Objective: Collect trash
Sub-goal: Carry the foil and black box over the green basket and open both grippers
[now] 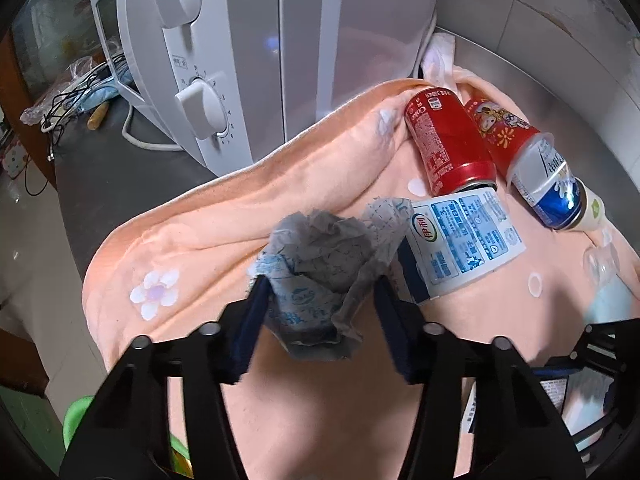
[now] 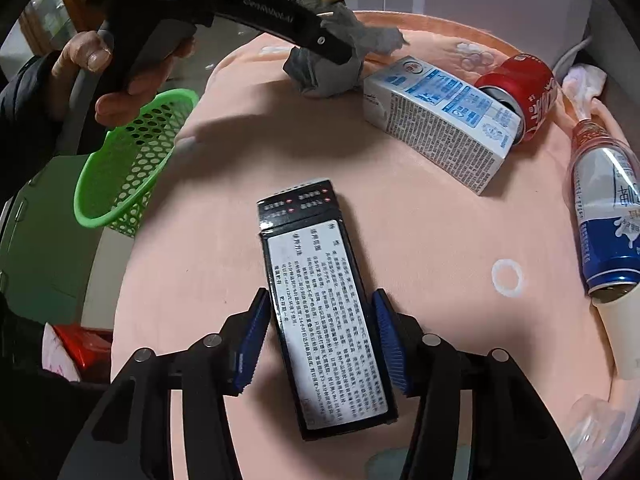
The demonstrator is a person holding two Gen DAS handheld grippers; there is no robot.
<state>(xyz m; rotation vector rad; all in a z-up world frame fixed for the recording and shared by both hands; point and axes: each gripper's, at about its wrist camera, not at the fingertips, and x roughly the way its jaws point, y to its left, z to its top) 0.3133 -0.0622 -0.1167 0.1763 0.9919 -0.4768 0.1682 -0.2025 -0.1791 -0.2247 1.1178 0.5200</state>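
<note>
My left gripper [image 1: 320,288] is shut on a crumpled grey wrapper [image 1: 320,256], held just above the peach towel [image 1: 240,208]; the wrapper also shows in the right wrist view [image 2: 332,68]. My right gripper [image 2: 320,304] has its jaws on either side of a black box with a white text label [image 2: 320,304], which lies on the towel; the pads sit right at its sides. A milk carton [image 2: 440,120], a red cola can [image 2: 524,92] and a blue-and-white bottle [image 2: 608,232] lie at the right.
A green perforated basket [image 2: 132,160] stands off the towel's left edge. A white microwave [image 1: 240,40] stands behind the towel. A second red cup-like container [image 1: 508,136] lies by the cola can [image 1: 448,144]. Cables and clutter [image 1: 72,96] lie at far left.
</note>
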